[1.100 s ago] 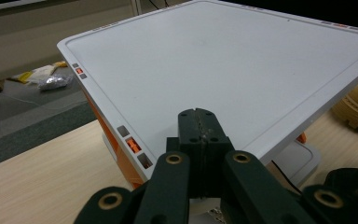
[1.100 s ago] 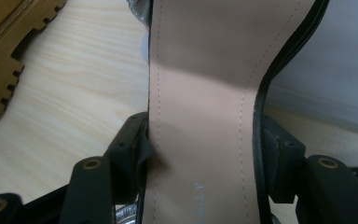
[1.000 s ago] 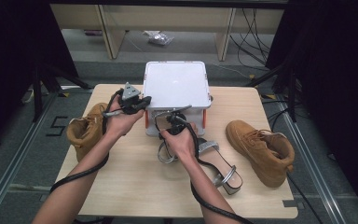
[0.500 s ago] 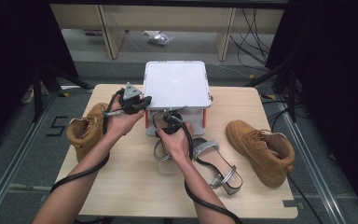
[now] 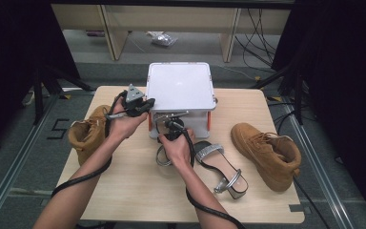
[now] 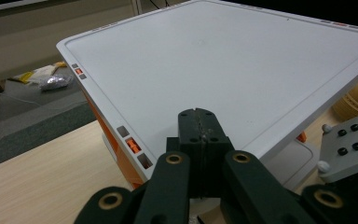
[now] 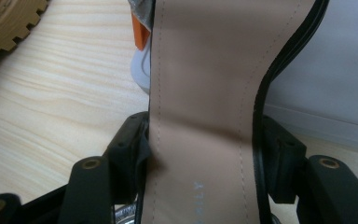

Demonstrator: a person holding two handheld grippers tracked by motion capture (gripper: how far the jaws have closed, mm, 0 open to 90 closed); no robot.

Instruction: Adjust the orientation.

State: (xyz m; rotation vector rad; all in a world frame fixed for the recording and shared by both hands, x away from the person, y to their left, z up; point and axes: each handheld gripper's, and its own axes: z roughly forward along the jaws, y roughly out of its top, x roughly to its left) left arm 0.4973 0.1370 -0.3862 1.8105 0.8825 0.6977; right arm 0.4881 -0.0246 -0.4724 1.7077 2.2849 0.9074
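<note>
**Right jaws clamped on sandal, left jaws shut at box lid**

Nearest you on the desk (image 5: 138, 191), a silver-strapped heeled sandal (image 5: 221, 167) lies on its side, just right of your right hand. Your right gripper (image 5: 167, 125) holds a second sandal (image 7: 205, 93): in the right gripper view the jaws stand on either side of its tan insole, pressing the edges, with the black strap running along the right jaw. That held sandal sits directly in front of the white box (image 5: 180, 88), its toe end pointing at the box's lower wall beside an orange latch (image 7: 140, 35).

Your left gripper (image 5: 145, 103) hovers at the box's left front corner. In the left gripper view its jaws are pressed fully together with nothing between them, tips over the white lid's edge.

Farther out, one tan boot (image 5: 89, 133) stands behind your left forearm at the desk's left side; the other tan boot (image 5: 267, 148) lies at the right side, well apart from the box.
</note>
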